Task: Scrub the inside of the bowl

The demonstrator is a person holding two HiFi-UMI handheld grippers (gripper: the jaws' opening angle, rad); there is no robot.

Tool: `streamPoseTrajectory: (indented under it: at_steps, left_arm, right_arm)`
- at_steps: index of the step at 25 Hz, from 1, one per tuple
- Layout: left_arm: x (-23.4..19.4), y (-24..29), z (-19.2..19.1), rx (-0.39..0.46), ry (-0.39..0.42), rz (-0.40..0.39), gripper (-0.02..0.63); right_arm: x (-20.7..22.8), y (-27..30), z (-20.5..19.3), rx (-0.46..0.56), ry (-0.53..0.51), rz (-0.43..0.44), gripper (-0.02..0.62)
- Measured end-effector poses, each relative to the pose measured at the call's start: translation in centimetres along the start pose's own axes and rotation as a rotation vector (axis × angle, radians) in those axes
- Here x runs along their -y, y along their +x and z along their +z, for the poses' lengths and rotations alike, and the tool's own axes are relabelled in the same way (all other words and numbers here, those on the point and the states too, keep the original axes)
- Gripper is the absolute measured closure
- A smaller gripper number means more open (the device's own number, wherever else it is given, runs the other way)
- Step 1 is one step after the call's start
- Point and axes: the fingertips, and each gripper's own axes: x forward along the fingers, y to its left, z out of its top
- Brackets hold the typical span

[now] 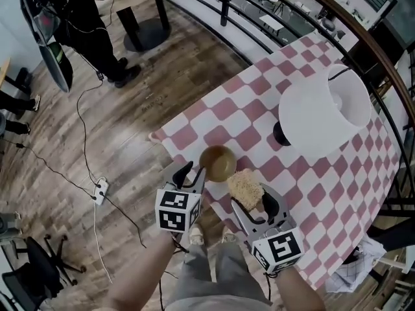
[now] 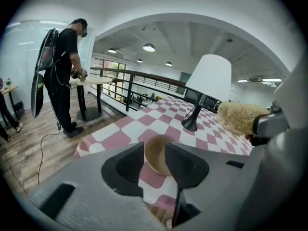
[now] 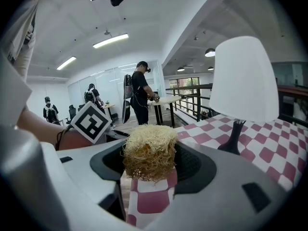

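Observation:
A small tan bowl (image 1: 218,162) stands upright on the pink-and-white checked tablecloth (image 1: 259,102), near the table's front corner. My left gripper (image 1: 196,167) is at the bowl's left rim. In the left gripper view the bowl (image 2: 155,154) shows in the gap of that gripper (image 2: 154,153), the right jaw hiding its right side; the jaws stand apart. My right gripper (image 1: 249,196) is shut on a straw-coloured fibrous scrubber (image 1: 245,188), held just right of the bowl and outside it. In the right gripper view the scrubber (image 3: 149,150) fills the jaws.
A black-based table lamp with a white shade (image 1: 324,112) stands behind the bowl, right of centre. The table edge runs just in front of the bowl, above wooden floor with a cable and power strip (image 1: 99,190). A person in black (image 1: 84,18) stands far left.

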Motion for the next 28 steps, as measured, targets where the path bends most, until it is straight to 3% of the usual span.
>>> streamPoseTrajectory:
  at_steps: [5,13,19,22,28]
  left_arm:
    - [-0.7,2.7,-3.3,-0.092,-0.1,-0.027,0.463]
    - [-0.4,4.2,-5.6,-0.158,-0.131,-0.023,0.465]
    - [-0.3,4.6,-6.4,-0.168,-0.188,0.018,0.551]
    - [0.0,4.5,-6.6,-0.16,-0.196,0.016,0.557]
    - [1.5,3.9,-4.9,-0.115,-0.155,-0.025,0.581]
  right_arm:
    - [0.3,0.2,-1.5,-0.004,0.027,0.01,0.327]
    - [1.1,-0.6,-2.8,0.004,0.065,-0.03,0.327]
    - [0.7,-0.8,-3.9,-0.016,0.074,-0.027,0.327]
    - [0.6,-1.1,-4.4,-0.026,0.078,-0.025,0.327]
    - [0.6,-1.6,-4.4,-0.027,0.083,-0.036,0.327]
